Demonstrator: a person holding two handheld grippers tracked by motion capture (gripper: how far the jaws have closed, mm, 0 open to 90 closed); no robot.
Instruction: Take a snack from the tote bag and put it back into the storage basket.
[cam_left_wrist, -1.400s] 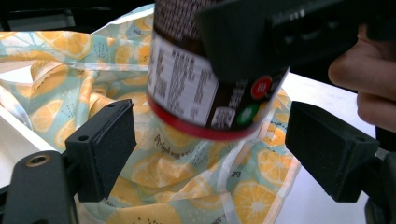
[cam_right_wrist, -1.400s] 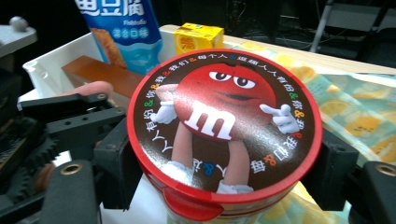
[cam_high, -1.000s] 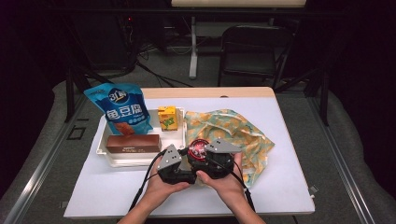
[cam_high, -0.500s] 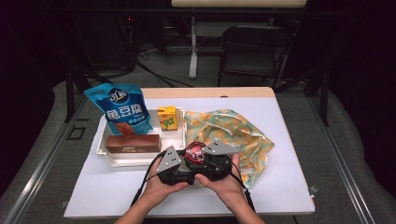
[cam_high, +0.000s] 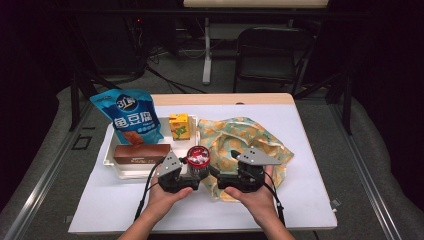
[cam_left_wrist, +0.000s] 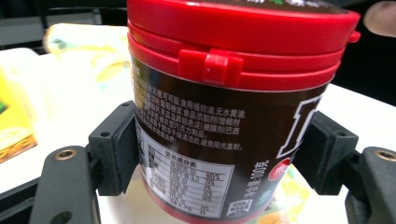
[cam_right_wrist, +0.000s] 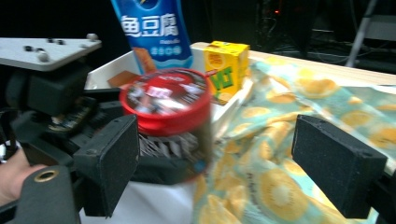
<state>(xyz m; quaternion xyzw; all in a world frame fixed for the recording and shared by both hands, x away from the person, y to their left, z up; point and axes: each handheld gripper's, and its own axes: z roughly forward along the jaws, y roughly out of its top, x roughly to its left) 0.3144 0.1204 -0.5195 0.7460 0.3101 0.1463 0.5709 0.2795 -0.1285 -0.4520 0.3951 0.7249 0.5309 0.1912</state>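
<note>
Since the earlier frame, we find both hands have drawn apart: the right hand-held gripper (cam_high: 226, 169) has backed off toward 3 o'clock, its jaws have just been opening and now stand spread with nothing between them, while the left hand-held gripper (cam_high: 192, 171) has shifted slightly toward 9 o'clock with the load.

On the bench (cam_high: 300, 200), the patterned cloth bag (cam_high: 260, 145) lies at 3 o'clock of the white tray (cam_high: 111, 152). We note the red-lidded jar (cam_high: 198, 159) between them, pinched low on its body by the left pads (cam_left_wrist: 119, 149).

Risks, in our judgement: the grip sits near the base of a smooth round wall, so the jar could tip or slip out. Its hinged lid (cam_left_wrist: 243, 23) could catch the tray rim. The loose bag could fold shut on entry.
</note>
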